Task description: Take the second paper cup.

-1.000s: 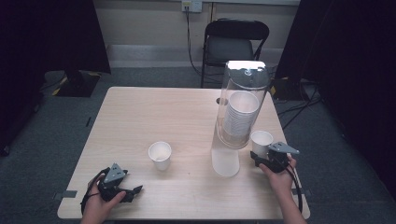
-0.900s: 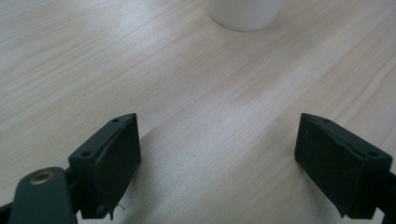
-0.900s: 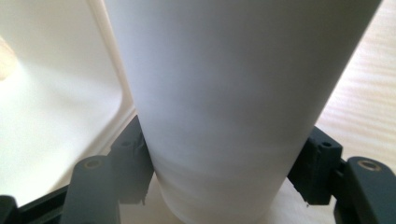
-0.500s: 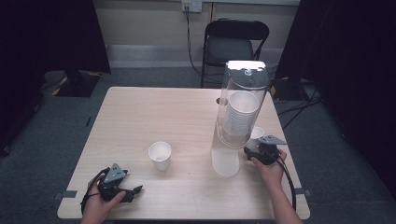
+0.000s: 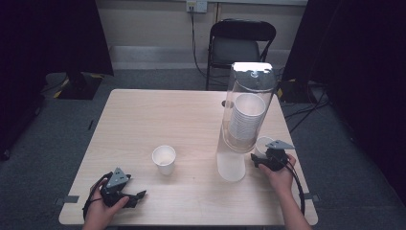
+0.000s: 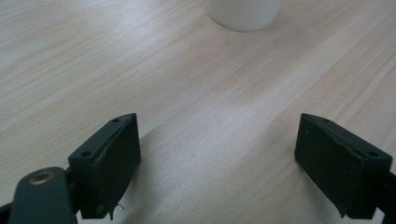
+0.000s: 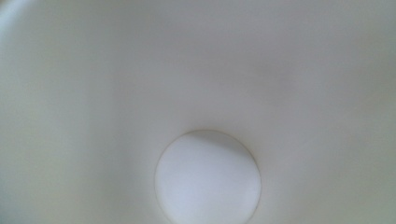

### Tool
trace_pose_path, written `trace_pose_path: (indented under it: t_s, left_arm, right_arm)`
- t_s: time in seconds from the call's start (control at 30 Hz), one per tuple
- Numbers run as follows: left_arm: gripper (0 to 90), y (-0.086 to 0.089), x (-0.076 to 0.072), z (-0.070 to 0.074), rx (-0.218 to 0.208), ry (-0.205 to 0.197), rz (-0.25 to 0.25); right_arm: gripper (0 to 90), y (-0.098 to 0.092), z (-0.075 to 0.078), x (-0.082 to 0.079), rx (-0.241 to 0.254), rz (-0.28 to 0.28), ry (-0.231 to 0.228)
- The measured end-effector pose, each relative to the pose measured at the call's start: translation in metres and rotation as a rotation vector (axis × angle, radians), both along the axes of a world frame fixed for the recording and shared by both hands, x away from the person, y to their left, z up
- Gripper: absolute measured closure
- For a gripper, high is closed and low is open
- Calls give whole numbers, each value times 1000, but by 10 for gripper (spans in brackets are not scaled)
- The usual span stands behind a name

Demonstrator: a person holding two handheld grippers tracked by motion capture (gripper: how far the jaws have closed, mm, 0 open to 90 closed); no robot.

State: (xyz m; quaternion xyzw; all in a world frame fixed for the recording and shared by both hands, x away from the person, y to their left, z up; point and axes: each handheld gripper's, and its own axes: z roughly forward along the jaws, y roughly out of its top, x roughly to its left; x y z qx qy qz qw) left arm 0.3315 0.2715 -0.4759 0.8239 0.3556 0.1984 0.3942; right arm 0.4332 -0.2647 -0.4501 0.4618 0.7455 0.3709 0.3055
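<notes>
Paper cup (image 5: 262, 143) is seen upright at the table's (image 5: 143, 120) right edge, just beside the tall clear dispenser (image 5: 244, 120) that holds a cup stack (image 5: 245, 120). Its white inside is looked into in the right gripper view (image 7: 208, 182). The right gripper (image 5: 268, 158) is held against it; its jaws have just been opening, and a grip cannot be told. The left gripper (image 6: 219, 158) is rested near the front left corner, jaws spread over bare wood. A second cup (image 5: 163, 159) stands mid-table.

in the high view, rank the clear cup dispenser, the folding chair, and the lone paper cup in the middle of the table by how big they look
1. Folding chair and clear cup dispenser: they look alike in extent, and the chair stands farther off, so unranked.
2. Lone paper cup: clearly smallest.
</notes>
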Motion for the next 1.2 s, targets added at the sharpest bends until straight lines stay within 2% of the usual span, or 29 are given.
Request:
trace_pose_path:
  t_s: [0.2, 0.3, 0.43, 0.57, 0.67, 0.77, 0.9, 0.97, 1.2]
  left_arm:
    - [138, 0, 0, 0, -3, -1, 1]
    - [138, 0, 0, 0, -3, 0, 1]
    - [138, 0, 0, 0, 1, 0, -1]
    - [138, 0, 0, 0, -3, 0, 1]
    - [138, 0, 0, 0, 0, 1, 0]
    - [138, 0, 0, 0, -3, 0, 1]
    - [139, 0, 0, 0, 0, 0, 0]
    - [138, 0, 0, 0, -3, -1, 2]
    - [138, 0, 0, 0, -3, 1, 2]
  right_arm:
    - [201, 0, 5, -8, 18, 1, -11]
    - [187, -3, 9, -15, 3, 9, -36]
    - [176, -11, 8, -28, 28, 6, -26]
    - [165, -21, 7, -43, 49, 16, -35]
    - [151, -22, 6, -52, 34, 37, -23]
    - [147, -23, 2, -63, 59, 58, -4]
    - [145, -21, -2, -76, 60, 99, 14]
    - [145, -19, -5, -81, 75, 124, 38]
    - [146, -15, -13, -91, 24, 161, 76]
